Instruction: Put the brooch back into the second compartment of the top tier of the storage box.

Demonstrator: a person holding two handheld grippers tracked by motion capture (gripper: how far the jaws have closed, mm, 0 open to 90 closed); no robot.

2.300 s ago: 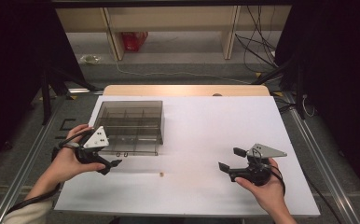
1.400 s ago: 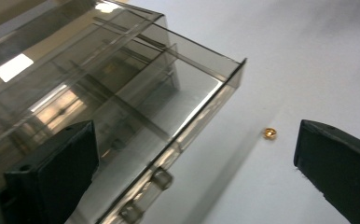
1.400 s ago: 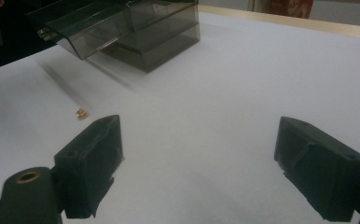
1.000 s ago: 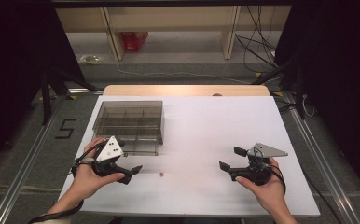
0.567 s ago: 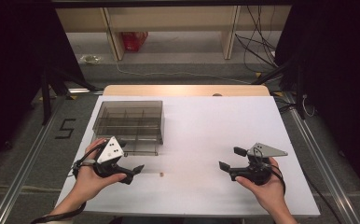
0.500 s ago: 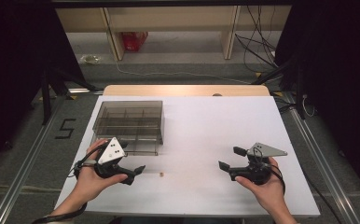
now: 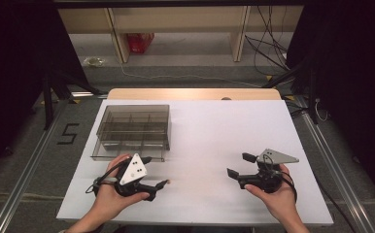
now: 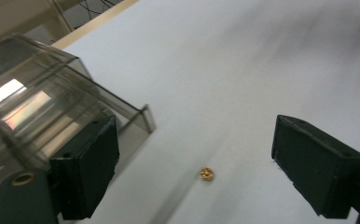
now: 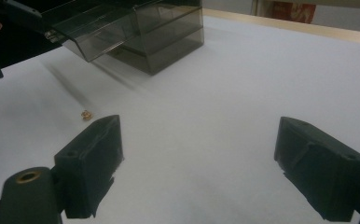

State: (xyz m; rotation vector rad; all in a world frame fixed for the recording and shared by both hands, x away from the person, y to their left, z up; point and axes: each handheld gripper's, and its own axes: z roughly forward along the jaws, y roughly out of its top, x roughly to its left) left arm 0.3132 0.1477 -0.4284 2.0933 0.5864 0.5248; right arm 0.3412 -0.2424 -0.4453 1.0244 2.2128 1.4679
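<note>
left gripper view | small gold piece (image 8: 207, 174) blurred | organizer box (image 8: 38, 116) cropped

In the high view, the white surface (image 7: 214, 141) is being lit brightly and evenly from above, while the surroundings at both sides are being left almost black. Only faint, soft shadows are being cast beneath the hands. In the left gripper view, the far part of the surface is being smeared by motion blur, and a bright patch of glare is being thrown back by the clear plastic box (image 8: 33, 112). In the right gripper view, the near jaws are being rendered soft and slightly grainy.
</note>
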